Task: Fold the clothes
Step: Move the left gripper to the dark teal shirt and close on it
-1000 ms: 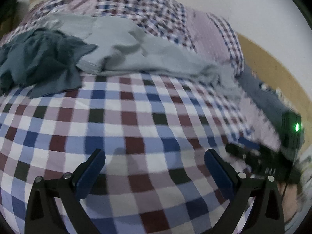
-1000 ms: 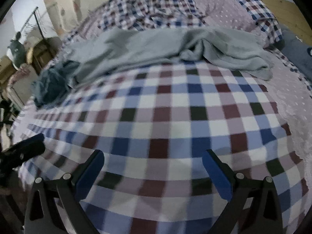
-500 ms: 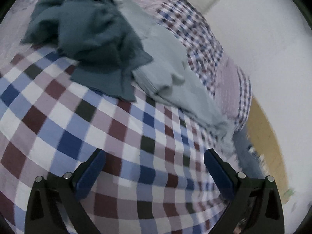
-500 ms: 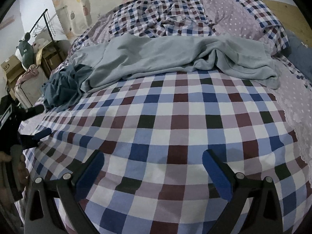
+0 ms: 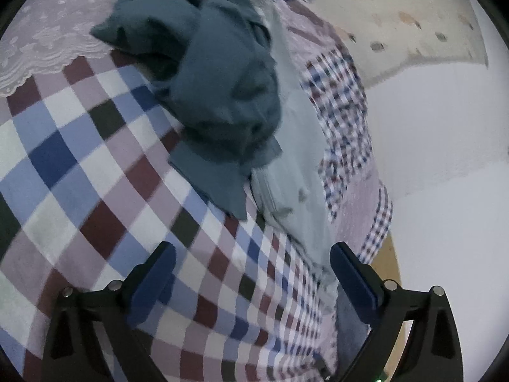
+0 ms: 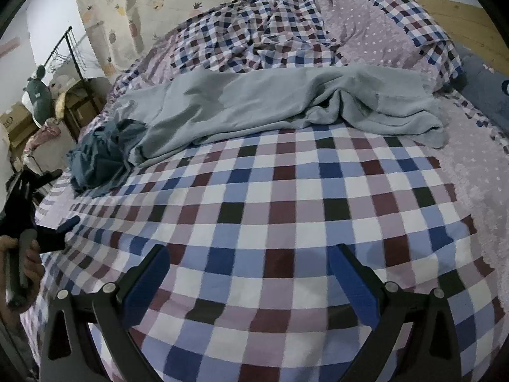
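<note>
Left wrist view: the left gripper [image 5: 253, 270] gapes empty above the checked bedspread [image 5: 95, 165], near the crumpled dark teal garment [image 5: 219, 95]. The right gripper [image 6: 248, 270] also gapes empty, well apart from the grey garment [image 6: 270, 105]. Both look soft, light, floppy; pinch a hem corner.

We see dark teal garment [image 5: 219, 95] crumpled upper centre, overlapping pale grey garment [image 5: 296, 165] stretched toward lower right, both unfolded
</note>
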### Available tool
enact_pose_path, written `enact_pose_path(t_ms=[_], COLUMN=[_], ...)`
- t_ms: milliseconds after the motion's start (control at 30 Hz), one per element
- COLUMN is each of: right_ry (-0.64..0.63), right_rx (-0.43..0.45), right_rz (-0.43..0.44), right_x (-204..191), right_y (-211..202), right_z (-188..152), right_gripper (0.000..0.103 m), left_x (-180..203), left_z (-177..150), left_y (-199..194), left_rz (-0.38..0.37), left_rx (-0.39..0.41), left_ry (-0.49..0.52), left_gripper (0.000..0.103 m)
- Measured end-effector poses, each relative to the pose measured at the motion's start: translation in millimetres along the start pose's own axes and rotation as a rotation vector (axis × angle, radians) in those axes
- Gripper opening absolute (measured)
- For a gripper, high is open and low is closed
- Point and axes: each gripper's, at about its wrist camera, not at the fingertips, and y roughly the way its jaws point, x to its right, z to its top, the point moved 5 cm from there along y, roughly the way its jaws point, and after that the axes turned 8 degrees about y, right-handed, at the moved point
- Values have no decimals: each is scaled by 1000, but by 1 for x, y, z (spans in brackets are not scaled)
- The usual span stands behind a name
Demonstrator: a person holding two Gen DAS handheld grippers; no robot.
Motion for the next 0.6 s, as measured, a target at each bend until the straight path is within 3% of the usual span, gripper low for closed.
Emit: enact_pose_path(t_ms=[100, 267, 600], right_ry=[20, 35, 92], right_rx=[10, 26, 65], right_rz=[2, 13, 34], right_x=[4, 6, 17], right_y=[-2, -8, -24], right_z=[5, 10, 22], right_gripper=[103, 103, 103], left_x=[-7, -13, -5], left_z=[11, 27, 51], left_y=[9, 25, 62], left_rz=[11, 69, 226], left_rx=[-2, -9, -77], left_ry=[-59, -64, 93], left_gripper=[98, 96, 94])
